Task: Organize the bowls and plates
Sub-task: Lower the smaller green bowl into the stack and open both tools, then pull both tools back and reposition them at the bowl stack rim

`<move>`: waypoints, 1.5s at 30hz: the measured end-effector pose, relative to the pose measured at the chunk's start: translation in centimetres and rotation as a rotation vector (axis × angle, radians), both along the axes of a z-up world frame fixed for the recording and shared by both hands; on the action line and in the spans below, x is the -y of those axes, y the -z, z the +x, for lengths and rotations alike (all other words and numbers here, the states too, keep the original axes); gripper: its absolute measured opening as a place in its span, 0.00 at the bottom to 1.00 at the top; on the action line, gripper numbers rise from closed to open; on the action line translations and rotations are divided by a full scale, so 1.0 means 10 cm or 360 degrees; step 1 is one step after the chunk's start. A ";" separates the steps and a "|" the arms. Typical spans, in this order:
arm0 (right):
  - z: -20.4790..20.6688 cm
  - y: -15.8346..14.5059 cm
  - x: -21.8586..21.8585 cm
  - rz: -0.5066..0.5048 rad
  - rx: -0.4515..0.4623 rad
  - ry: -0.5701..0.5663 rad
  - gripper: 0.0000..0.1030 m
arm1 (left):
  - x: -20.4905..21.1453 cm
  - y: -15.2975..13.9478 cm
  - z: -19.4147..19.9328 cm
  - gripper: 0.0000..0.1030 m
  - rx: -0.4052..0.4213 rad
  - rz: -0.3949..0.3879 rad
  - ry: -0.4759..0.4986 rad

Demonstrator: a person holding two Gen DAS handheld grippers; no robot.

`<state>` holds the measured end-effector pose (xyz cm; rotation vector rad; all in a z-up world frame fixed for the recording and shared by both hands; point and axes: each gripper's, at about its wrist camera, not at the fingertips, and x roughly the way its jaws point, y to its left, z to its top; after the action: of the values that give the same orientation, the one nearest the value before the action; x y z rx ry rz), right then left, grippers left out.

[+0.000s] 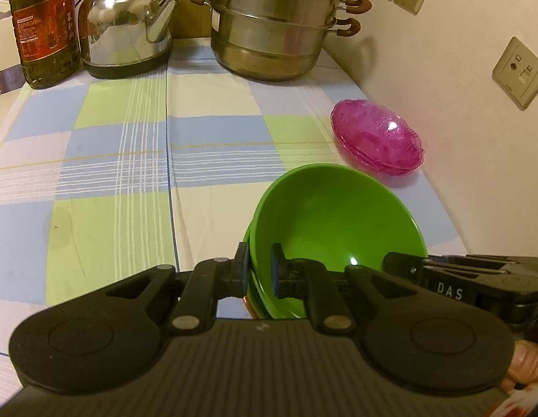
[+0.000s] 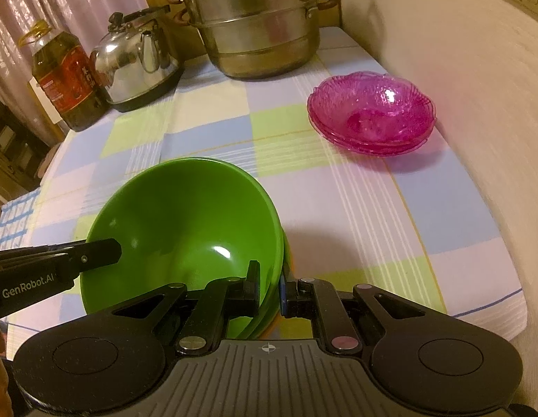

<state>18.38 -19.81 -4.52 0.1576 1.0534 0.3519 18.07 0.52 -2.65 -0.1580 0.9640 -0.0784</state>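
A stack of green bowls [image 1: 334,219] is gripped from two sides near the front of the surface [image 1: 130,146], which is covered by a checked cloth of blue, green and white. The left claw [image 1: 260,271] is pinched on the stack's left rim, one finger outside the wall and one inside the top bowl. The right claw [image 2: 270,286] is pinched on the opposite rim in the same way, with its far finger against the outer wall. The top bowl is seen tilted within the stack, and at least one more green rim is visible under it. Whether the stack touches the cloth cannot be told. Well apart, near the wall, a stack of pink glass dishes [image 2: 371,114] is set on the cloth. At the back, a steel steamer pot [image 1: 275,24], a kettle [image 1: 126,24] and an oil bottle [image 1: 43,27] are lined up.
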 end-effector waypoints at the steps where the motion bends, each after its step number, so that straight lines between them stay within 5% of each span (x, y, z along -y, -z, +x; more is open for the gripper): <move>1: 0.00 0.00 0.00 -0.0002 0.0001 -0.0002 0.10 | 0.00 0.01 0.00 0.10 -0.0003 -0.0001 -0.0001; 16: -0.02 0.00 -0.05 -0.0062 0.0045 -0.0017 0.11 | -0.03 0.07 0.01 0.10 -0.0032 -0.0003 -0.0011; 19: -0.03 0.01 -0.09 -0.0098 0.0068 -0.0037 0.20 | -0.04 0.11 0.02 0.11 -0.0049 -0.0004 -0.0029; 23: -0.03 0.02 -0.02 -0.0042 0.0083 -0.0013 0.46 | -0.10 0.10 -0.02 0.18 -0.0028 -0.0013 -0.0074; 45: -0.37 -0.21 0.42 0.0158 0.0047 0.0215 0.47 | -0.17 -0.14 -0.50 0.22 0.0072 -0.0216 -0.0156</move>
<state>14.69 -23.98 -2.46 0.3104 0.9909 0.2834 13.02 2.25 -1.26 -0.3266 0.9047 -0.0572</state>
